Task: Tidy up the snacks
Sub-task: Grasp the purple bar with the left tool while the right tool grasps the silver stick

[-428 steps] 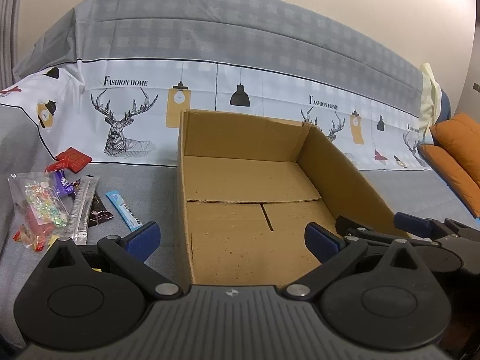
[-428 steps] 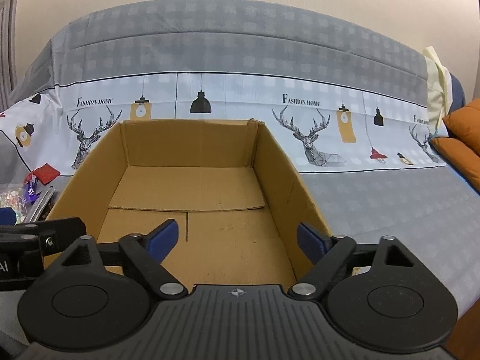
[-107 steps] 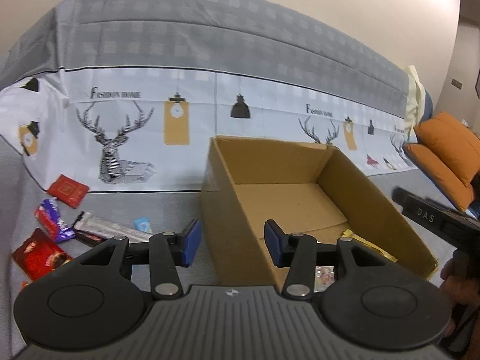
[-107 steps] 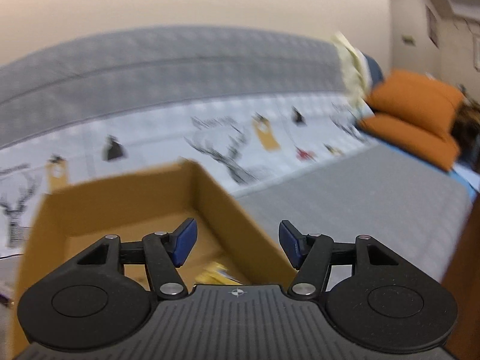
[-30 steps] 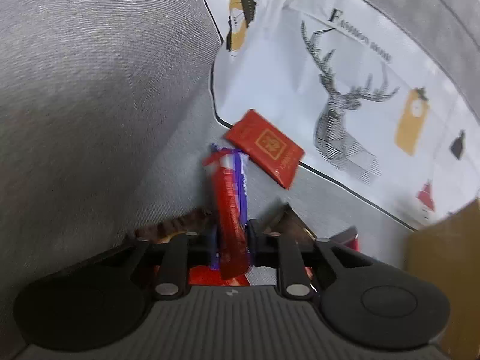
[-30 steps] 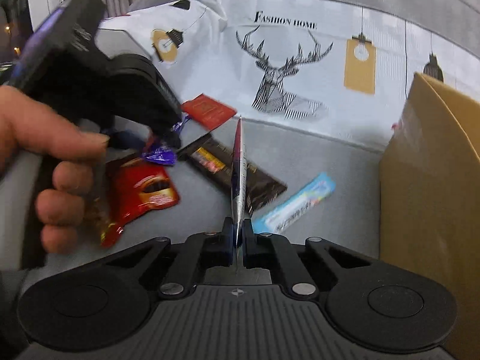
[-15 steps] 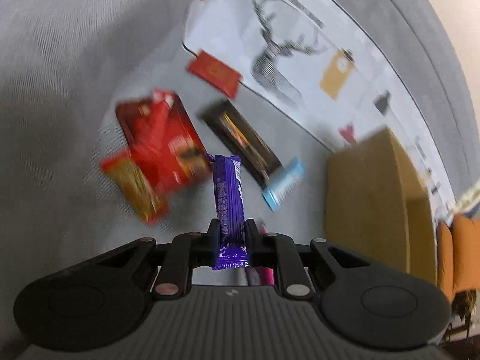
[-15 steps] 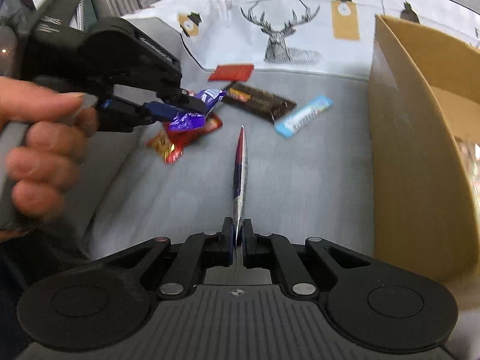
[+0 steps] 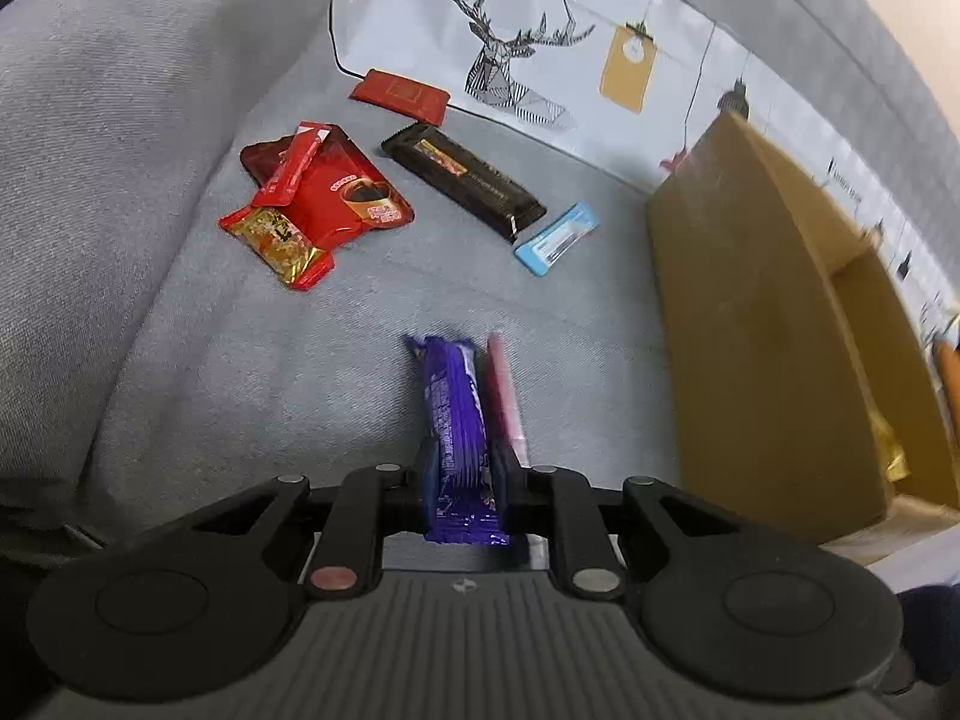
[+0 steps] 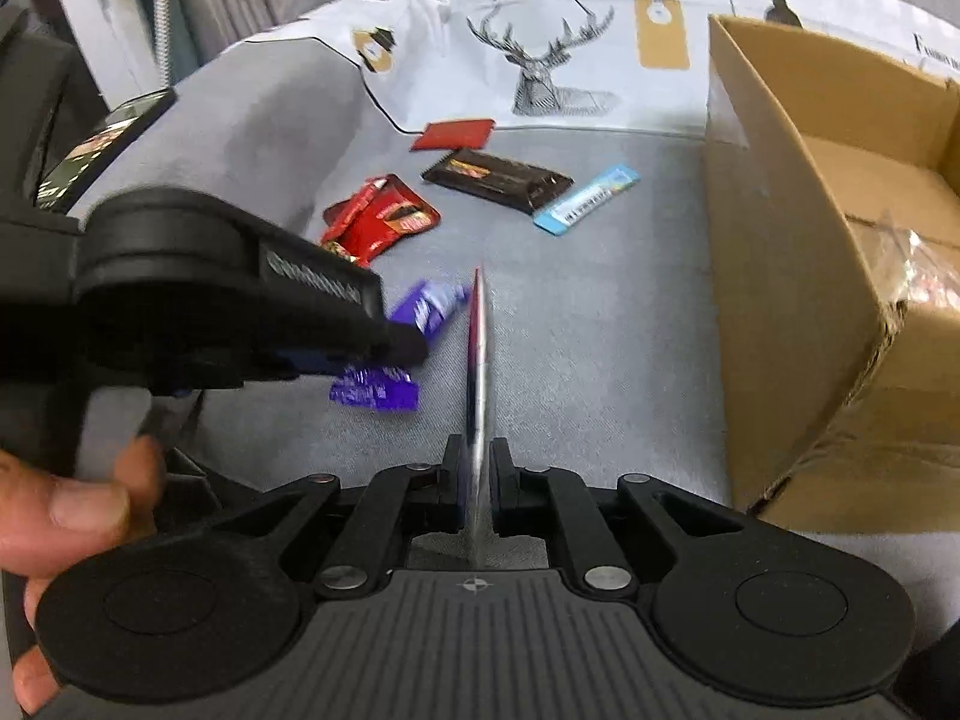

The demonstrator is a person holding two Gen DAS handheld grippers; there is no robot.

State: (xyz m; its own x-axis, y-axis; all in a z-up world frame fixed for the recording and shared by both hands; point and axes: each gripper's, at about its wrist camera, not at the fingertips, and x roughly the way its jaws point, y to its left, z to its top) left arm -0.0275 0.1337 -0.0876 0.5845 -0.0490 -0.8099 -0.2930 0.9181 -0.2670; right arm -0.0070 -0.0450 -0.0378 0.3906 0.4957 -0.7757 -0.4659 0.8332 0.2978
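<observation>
My left gripper (image 9: 465,468) is shut on a purple snack bar (image 9: 453,408), which sticks out forward over the grey sofa seat. The right wrist view shows that same left gripper (image 10: 390,351) at the left, with the purple bar (image 10: 429,306) in it. My right gripper (image 10: 477,468) holds a flat silver and red packet (image 10: 478,360) edge-on between its pads, and its jaws are starting to open. That packet appears as a blurred pink strip (image 9: 504,390) right of the purple bar. The open cardboard box (image 10: 780,240) stands to the right of both grippers.
On the seat beyond lie red sachets (image 9: 324,192), a dark chocolate bar (image 9: 465,177), a light blue stick (image 9: 558,237) and a flat red packet (image 9: 399,93). A hand (image 10: 60,510) grips the left tool. A clear bag (image 10: 924,276) lies inside the box.
Both grippers have carried their snacks to the right, away from the pile and closer to the box. The left gripper with the purple bar has come right beside the right gripper's packet.
</observation>
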